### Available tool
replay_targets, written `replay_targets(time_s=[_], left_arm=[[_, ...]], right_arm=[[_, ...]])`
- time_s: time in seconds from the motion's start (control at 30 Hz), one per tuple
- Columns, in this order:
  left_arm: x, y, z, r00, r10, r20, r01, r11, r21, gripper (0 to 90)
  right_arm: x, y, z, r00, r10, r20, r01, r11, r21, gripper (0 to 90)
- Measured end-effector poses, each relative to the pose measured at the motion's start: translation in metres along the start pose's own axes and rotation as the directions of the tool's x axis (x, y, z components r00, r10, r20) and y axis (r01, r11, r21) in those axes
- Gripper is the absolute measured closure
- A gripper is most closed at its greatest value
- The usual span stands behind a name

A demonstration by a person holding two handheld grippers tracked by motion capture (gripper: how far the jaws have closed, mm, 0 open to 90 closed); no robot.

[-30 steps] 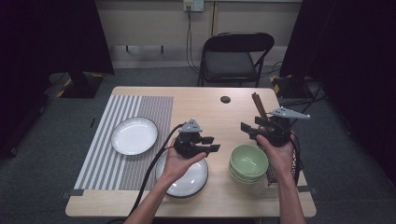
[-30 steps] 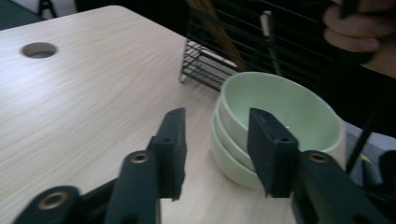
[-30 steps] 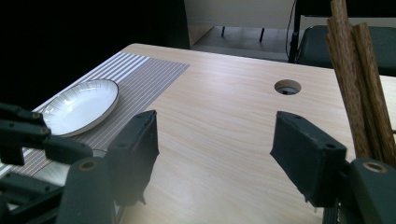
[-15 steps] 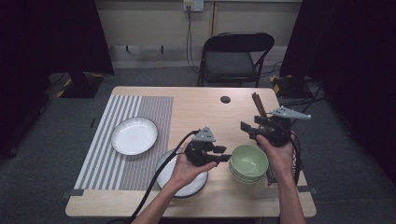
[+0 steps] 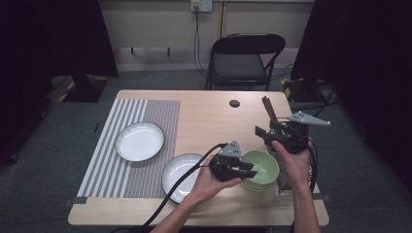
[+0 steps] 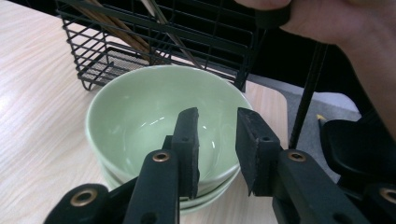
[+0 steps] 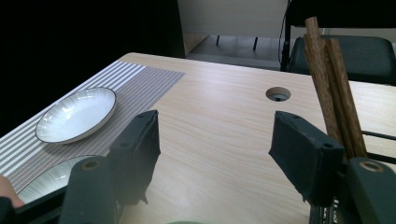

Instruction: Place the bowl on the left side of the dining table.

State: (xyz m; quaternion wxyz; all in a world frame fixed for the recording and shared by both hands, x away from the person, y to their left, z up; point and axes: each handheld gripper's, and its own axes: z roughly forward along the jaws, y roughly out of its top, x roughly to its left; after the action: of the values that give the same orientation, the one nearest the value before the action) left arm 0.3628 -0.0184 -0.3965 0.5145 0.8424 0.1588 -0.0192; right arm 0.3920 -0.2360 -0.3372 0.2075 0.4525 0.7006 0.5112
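Light wood table [image 5: 204, 121] in a dark-curtained room, grey striped placemat [image 5: 131, 145] on its 9 o'clock side, black folding chair [image 5: 245, 60] beyond at 12.

Step in hand: grabbing the top pale green ceramic bowl [image 5: 261, 167] from the stack at 4 o'clock on the table. My left gripper [image 5: 239, 170] straddles the near rim, one jaw inside the bowl [image 6: 154, 116], one outside. Jaws have just been closing, rim is between them, but a gap shows on the outer side, so no grip yet as far as I can tell.

My right gripper [image 5: 266, 133] hovers at 3 o'clock by the black wire rack [image 6: 154, 42], jaws wide, holding nothing.

Next move, my read: finish the squeeze on the rim, then lift straight up so the lower bowls stay put.

Count: green bowls look like three stacked, can't be sure. Two white ribbed plates, one on the mat [image 5: 140, 141], one on bare wood [image 5: 182, 175] just at 9 o'clock of the stack. Several brown wooden chopsticks [image 7: 334, 79] stand in the rack.
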Motion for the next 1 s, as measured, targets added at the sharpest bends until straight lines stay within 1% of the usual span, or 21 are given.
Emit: replay_targets(time_s=[0.07, 0.1, 0.13, 0.17, 0.2, 0.23, 0.27, 0.3, 0.33, 0.43, 0.47, 0.5, 0.53, 0.57, 0.67, 0.73, 0.8, 0.83, 0.97, 1.0], left_arm=[[-0.003, 0.0, 0.007, 0.9999, 0.003, 0.013, -0.003, 0.9999, 0.015, 68.0], [-0.004, 0.0, 0.009, 0.9995, -0.002, 0.032, 0.001, 0.9999, 0.017, 68.0], [-0.006, 0.001, 0.014, 0.999, 0.003, 0.044, -0.004, 0.9995, 0.031, 66.0], [-0.008, 0.001, 0.016, 0.9988, 0.015, 0.046, -0.017, 0.9988, 0.047, 64.8], [-0.008, 0.001, 0.016, 0.9988, 0.015, 0.046, -0.017, 0.9988, 0.047, 63.4], [-0.01, 0.002, 0.02, 0.9983, 0.031, 0.049, -0.034, 0.9974, 0.063, 63.4], [-0.013, 0.003, 0.024, 0.998, 0.048, 0.041, -0.051, 0.9944, 0.092, 60.2], [-0.013, 0.003, 0.024, 0.998, 0.048, 0.041, -0.051, 0.9944, 0.092, 60.3], [-0.013, 0.002, 0.029, 0.9975, 0.055, 0.044, -0.06, 0.9924, 0.107, 61.7], [-0.012, 0.001, 0.033, 0.9976, 0.054, 0.044, -0.059, 0.9914, 0.117, 62.9], [-0.011, -0.001, 0.037, 0.9963, 0.079, 0.035, -0.083, 0.9852, 0.15, 63.9], [-0.011, -0.002, 0.04, 0.9957, 0.084, 0.038, -0.089, 0.9862, 0.14, 65.9], [-0.011, -0.003, 0.042, 0.9954, 0.086, 0.042, -0.092, 0.9839, 0.154, 67.8], [-0.011, -0.003, 0.043, 0.9949, 0.089, 0.046, -0.095, 0.9845, 0.147, 69.5], [-0.013, -0.003, 0.049, 0.9942, 0.1, 0.04, -0.105, 0.9812, 0.162, 71.3], [-0.015, -0.002, 0.051, 0.9927, 0.12, 0.013, -0.121, 0.9757, 0.183, 67.9], [-0.016, -0.002, 0.052, 0.9918, 0.127, 0.016, -0.128, 0.9743, 0.185, 69.4], [-0.017, -0.001, 0.053, 0.9905, 0.137, 0.01, -0.136, 0.9697, 0.202, 70.2], [-0.018, 0.0, 0.056, 0.9901, 0.139, 0.016, -0.14, 0.9688, 0.205, 74.4], [-0.018, 0.001, 0.056, 0.9898, 0.139, 0.029, -0.142, 0.966, 0.216, 76.4]], right_arm=[[-0.001, -0.002, -0.001, 0.9999, 0.01, 0.008, -0.009, 1.0, -0.007, 32.0], [-0.001, -0.002, -0.001, 0.9999, 0.01, 0.008, -0.009, 1.0, -0.007, 32.0], [0.0, -0.002, 0.0, 0.9999, 0.01, 0.011, -0.01, 1.0, 0.0, 31.9], [0.0, -0.003, 0.0, 0.9999, 0.012, 0.01, -0.012, 1.0, 0.001, 31.9], [0.0, -0.003, 0.0, 0.9999, 0.012, 0.01, -0.012, 1.0, 0.001, 31.9], [0.0, -0.003, 0.001, 0.9999, 0.013, 0.008, -0.013, 1.0, 0.001, 31.9], [0.001, -0.002, 0.001, 0.9999, 0.009, 0.006, -0.009, 1.0, 0.0, 31.5], [0.001, -0.002, 0.0, 1.0, 0.004, 0.003, -0.004, 1.0, -0.002, 31.0], [0.002, -0.002, 0.0, 1.0, 0.005, 0.005, -0.005, 1.0, -0.003, 30.9], [0.001, -0.002, -0.001, 0.9999, 0.007, 0.009, -0.007, 1.0, -0.005, 30.7], [0.001, -0.002, -0.001, 0.9999, 0.008, 0.011, -0.008, 1.0, -0.006, 30.7], [0.001, -0.003, -0.001, 0.9998, 0.01, 0.014, -0.01, 1.0, -0.004, 30.7], [0.001, -0.003, -0.001, 0.9999, 0.01, 0.013, -0.01, 1.0, -0.004, 30.6], [0.0, -0.003, -0.001, 0.9999, 0.008, 0.013, -0.008, 1.0, -0.005, 30.7], [0.0, -0.002, -0.001, 0.9999, 0.008, 0.012, -0.008, 1.0, -0.007, 30.7], [0.0, -0.002, -0.001, 0.9999, 0.011, 0.011, -0.011, 1.0, -0.01, 30.6], [0.0, -0.002, -0.001, 0.9999, 0.01, 0.014, -0.01, 1.0, -0.011, 30.5], [0.0, -0.003, -0.002, 0.9997, 0.013, 0.018, -0.013, 1.0, -0.01, 30.2], [0.0, -0.003, -0.001, 0.9997, 0.013, 0.022, -0.012, 1.0, -0.009, 30.0], [0.0, -0.003, -0.002, 0.9996, 0.015, 0.022, -0.015, 1.0, -0.01, 30.0]])
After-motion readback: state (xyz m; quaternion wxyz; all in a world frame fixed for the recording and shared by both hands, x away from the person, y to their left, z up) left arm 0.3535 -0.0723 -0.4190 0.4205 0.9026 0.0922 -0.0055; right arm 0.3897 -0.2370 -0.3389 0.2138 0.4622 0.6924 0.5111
